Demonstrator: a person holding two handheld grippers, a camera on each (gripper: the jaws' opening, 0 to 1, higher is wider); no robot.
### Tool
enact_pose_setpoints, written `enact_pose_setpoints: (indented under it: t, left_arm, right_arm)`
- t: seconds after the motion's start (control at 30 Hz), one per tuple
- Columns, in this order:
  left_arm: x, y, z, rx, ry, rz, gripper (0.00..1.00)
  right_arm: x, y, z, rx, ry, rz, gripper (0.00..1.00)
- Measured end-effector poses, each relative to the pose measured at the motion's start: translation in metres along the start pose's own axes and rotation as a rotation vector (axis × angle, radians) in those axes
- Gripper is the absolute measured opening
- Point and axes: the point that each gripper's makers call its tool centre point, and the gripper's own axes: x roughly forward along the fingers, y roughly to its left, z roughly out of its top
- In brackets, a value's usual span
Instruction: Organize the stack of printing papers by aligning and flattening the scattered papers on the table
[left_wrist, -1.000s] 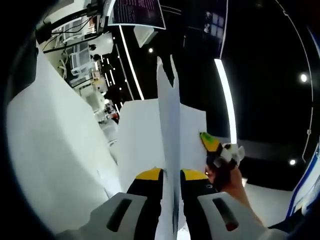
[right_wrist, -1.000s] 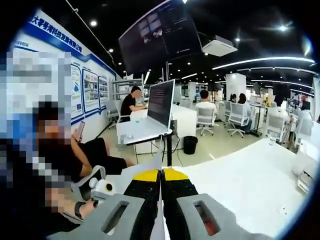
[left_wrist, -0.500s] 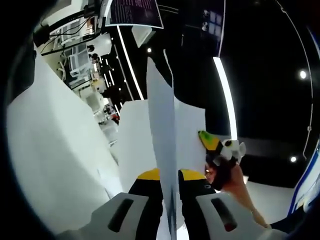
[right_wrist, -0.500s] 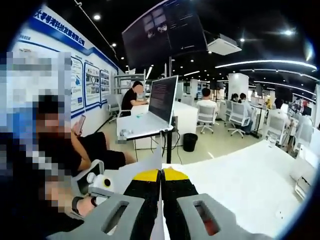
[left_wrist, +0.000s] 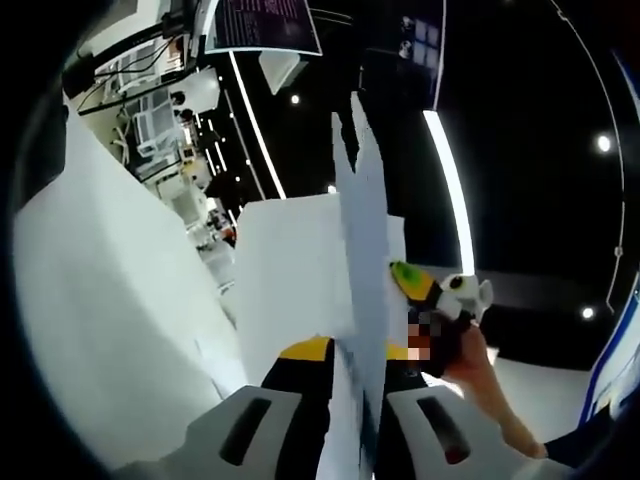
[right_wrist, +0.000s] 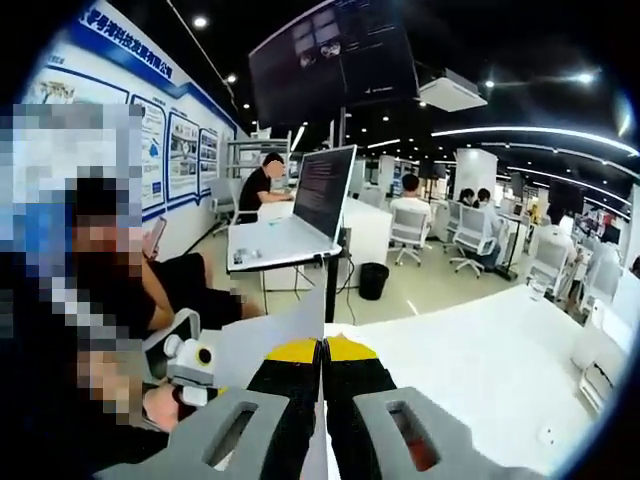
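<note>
With both grippers' jaws clamped on the papers, aligning seems underway; next, tap edges on the table.

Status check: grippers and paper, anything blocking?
Left gripper shut on paper stack, held upright on edge. Right gripper shut on the same stack from the other side. White table beneath; nothing in the way.

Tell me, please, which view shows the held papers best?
The left gripper view: the papers rise edge-on from between the left claw's shut jaws, with a broad white sheet behind. The right gripper view shows just a pale corner of the papers above the right claw, whose jaws are closed on it.
</note>
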Motion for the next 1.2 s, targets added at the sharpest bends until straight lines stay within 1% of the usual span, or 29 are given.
enact_pose_setpoints:
  t: [0.1,0.27,0.43,0.5,0.57,0.63,0.73,0.93,1.1,1.2]
  left_arm:
    - [0.000,0.000,0.000,0.005,0.000,0.001,0.10]
    - [0.000,-0.001,-0.001,0.040,0.007,-0.002,0.06]
    - [0.000,-0.001,0.000,0.052,0.002,-0.001,0.06]
    - [0.000,-0.001,0.000,0.053,0.003,-0.003,0.06]
    - [0.000,-0.001,0.000,0.054,0.001,-0.003,0.06]
    - [0.000,-0.002,0.000,0.052,0.002,-0.004,0.06]
    - [0.000,-0.001,0.001,0.050,-0.001,-0.005,0.06]
    - [0.000,-0.002,0.000,0.047,0.001,-0.010,0.06]
    - [0.000,-0.002,-0.001,0.044,0.000,-0.010,0.06]
    - [0.001,-0.002,-0.001,0.042,0.001,-0.010,0.06]
  right_arm:
    - [0.001,0.000,-0.001,-0.006,0.002,-0.005,0.00]
    - [0.003,0.001,-0.004,-0.006,0.008,-0.007,0.00]
    - [0.003,0.002,-0.003,0.011,-0.002,-0.007,0.00]
    - [0.003,0.000,-0.002,0.025,-0.009,-0.017,0.07]
    - [0.002,-0.002,-0.001,0.052,-0.015,-0.032,0.17]
    - [0.001,-0.003,-0.001,0.080,-0.020,-0.029,0.22]
    - [0.001,-0.003,-0.002,0.099,-0.026,-0.024,0.23]
    - [0.000,-0.007,-0.002,0.114,-0.031,-0.045,0.27]
    - [-0.002,-0.009,-0.001,0.138,-0.044,-0.048,0.28]
    - [-0.003,-0.013,-0.002,0.143,-0.044,-0.066,0.32]
